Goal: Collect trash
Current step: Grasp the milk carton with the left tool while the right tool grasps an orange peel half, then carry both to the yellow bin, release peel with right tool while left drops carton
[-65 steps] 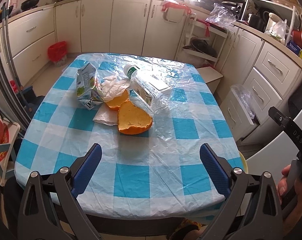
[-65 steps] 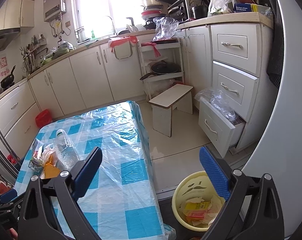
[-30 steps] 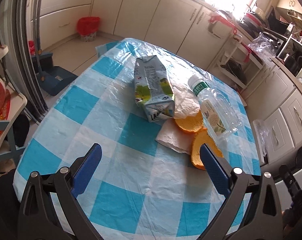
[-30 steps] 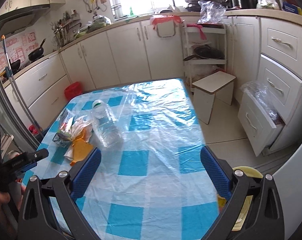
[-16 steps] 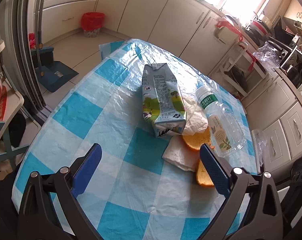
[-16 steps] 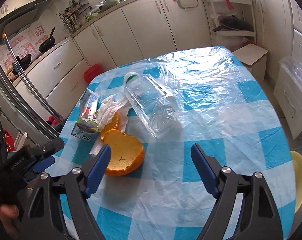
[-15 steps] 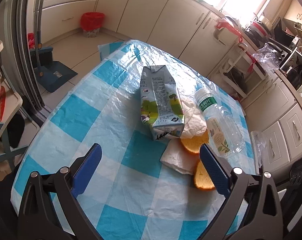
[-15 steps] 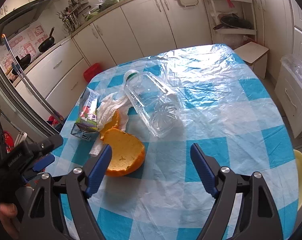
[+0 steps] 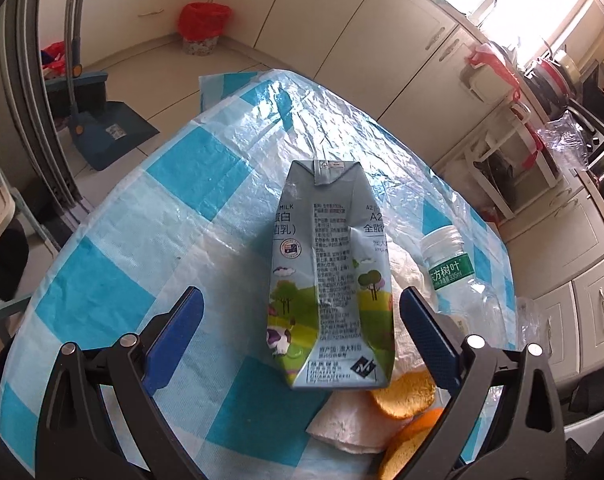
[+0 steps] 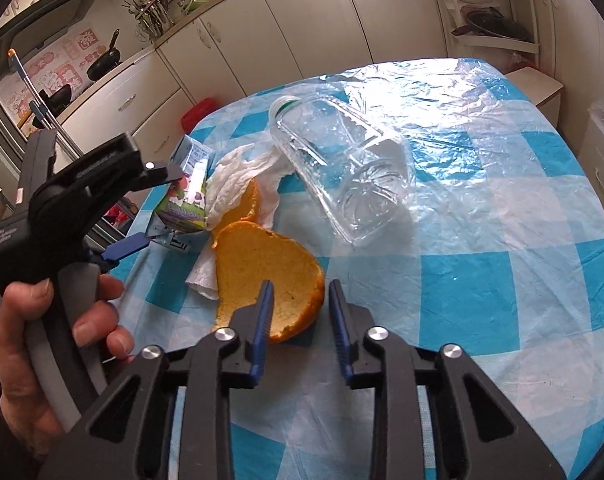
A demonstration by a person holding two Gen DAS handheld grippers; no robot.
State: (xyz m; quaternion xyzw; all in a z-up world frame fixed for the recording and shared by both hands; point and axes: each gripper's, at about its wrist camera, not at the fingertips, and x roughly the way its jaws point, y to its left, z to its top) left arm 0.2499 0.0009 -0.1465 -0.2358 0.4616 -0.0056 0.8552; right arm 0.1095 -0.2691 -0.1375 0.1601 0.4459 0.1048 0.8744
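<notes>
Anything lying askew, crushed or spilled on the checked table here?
Yes. The milk carton lies on its side, dented. The clear bottle is toppled, capless and crumpled. Orange peel rests on crumpled tissue. No liquid spill is visible.

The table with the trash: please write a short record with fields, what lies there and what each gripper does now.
surface: table under a blue-checked cloth
trash: milk carton, plastic bottle, orange peel, paper tissue
left gripper: open, jaws on either side of the carton, not touching it
right gripper: jaws have just been closing, with the peel's edge between them, not yet pressed
</notes>
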